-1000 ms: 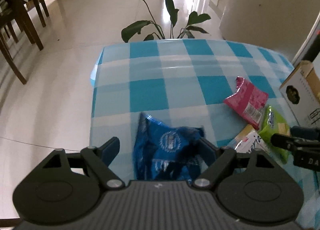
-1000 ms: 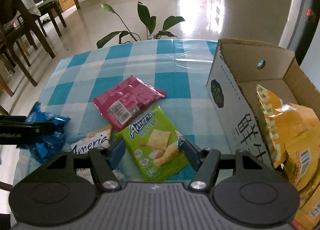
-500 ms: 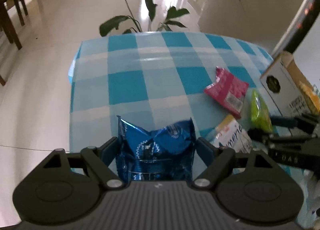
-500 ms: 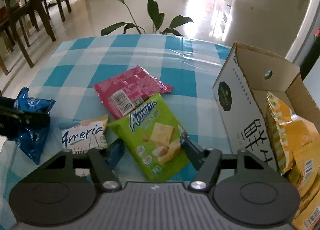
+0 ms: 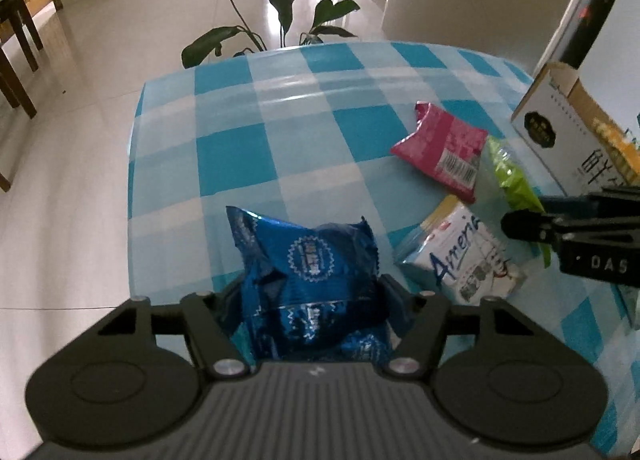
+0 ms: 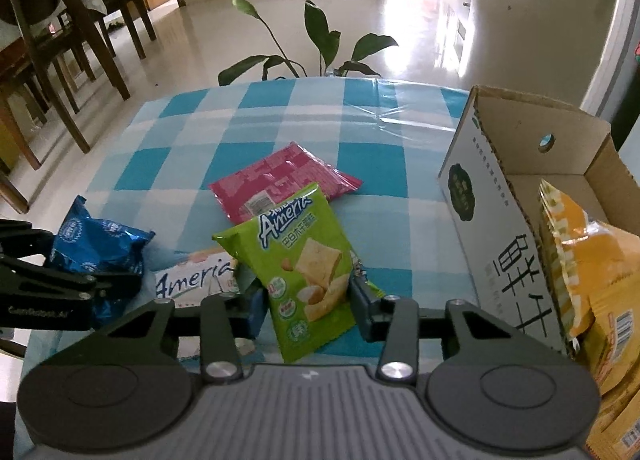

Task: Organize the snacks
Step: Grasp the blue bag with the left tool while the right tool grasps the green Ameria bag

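A crumpled blue snack bag (image 5: 308,260) stands between the fingers of my left gripper (image 5: 312,300). Its jaws are closing and the pads squeeze the bag's lower part. In the right wrist view the same blue snack bag (image 6: 100,244) sits at the left. My right gripper (image 6: 308,300) is shut on a green Ameria snack bag (image 6: 304,252), which tilts up off the checked tablecloth (image 6: 280,115). A white Ameria pack (image 6: 196,276) lies flat between the two grippers. A pink pack (image 6: 280,179) lies just beyond the green bag.
An open cardboard box (image 6: 492,227) stands at the table's right and holds several yellow snack bags (image 6: 592,260). A potted plant (image 6: 320,43) rises behind the far table edge. Wooden chairs (image 6: 80,39) stand on the tiled floor at the left.
The left jaws have closed in on the blue bag, which is now crumpled between them. The right jaws have closed on the green bag, and it has tilted up off the cloth.
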Demonstrator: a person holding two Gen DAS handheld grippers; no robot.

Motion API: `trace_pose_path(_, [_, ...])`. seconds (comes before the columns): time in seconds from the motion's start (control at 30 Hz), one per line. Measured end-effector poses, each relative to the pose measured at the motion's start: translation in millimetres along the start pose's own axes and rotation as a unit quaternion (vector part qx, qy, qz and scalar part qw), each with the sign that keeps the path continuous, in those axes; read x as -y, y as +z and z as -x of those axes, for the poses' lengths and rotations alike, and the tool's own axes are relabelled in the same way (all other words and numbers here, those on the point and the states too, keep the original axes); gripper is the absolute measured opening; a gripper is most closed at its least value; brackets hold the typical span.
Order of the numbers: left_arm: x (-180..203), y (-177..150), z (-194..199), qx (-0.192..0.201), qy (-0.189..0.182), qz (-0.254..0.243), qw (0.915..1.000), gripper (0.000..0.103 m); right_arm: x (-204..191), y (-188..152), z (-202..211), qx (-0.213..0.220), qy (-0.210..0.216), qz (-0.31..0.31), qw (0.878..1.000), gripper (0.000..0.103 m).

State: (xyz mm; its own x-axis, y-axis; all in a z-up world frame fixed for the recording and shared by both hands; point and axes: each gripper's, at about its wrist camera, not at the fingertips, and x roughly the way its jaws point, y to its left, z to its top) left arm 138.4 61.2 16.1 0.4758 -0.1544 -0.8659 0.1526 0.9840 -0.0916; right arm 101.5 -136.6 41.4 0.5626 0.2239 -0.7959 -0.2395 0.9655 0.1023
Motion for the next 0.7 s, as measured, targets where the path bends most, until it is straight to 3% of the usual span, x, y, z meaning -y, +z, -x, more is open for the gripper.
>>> trace_pose_path(0.37, [-0.6,5.1,14.8,0.026,-0.001,0.015,0.9996,0.066,-1.1,-0.1,6.1,0.001,0.010,0.001,1.000,0.045])
trace_pose_path(0.47, [1.6,5.8,16.2,0.025,-0.008,0.012,0.9996,0.066,-0.2,0.0,5.6,-0.001,0.037,0.003,0.999,0.058])
trace_pose_path(0.6, [2.1,6.2,16.6,0.025,-0.009,0.012,0.9996,0.066,-4.2,1.7,10.5,0.017,0.048,0.020,0.999,0.085])
trace_pose_path(0.7, [1.0,5.5,16.3,0.022,-0.010,0.015,0.9996,0.066,-4.4,2.9,8.2,0.030,0.045,0.028,0.998,0.087])
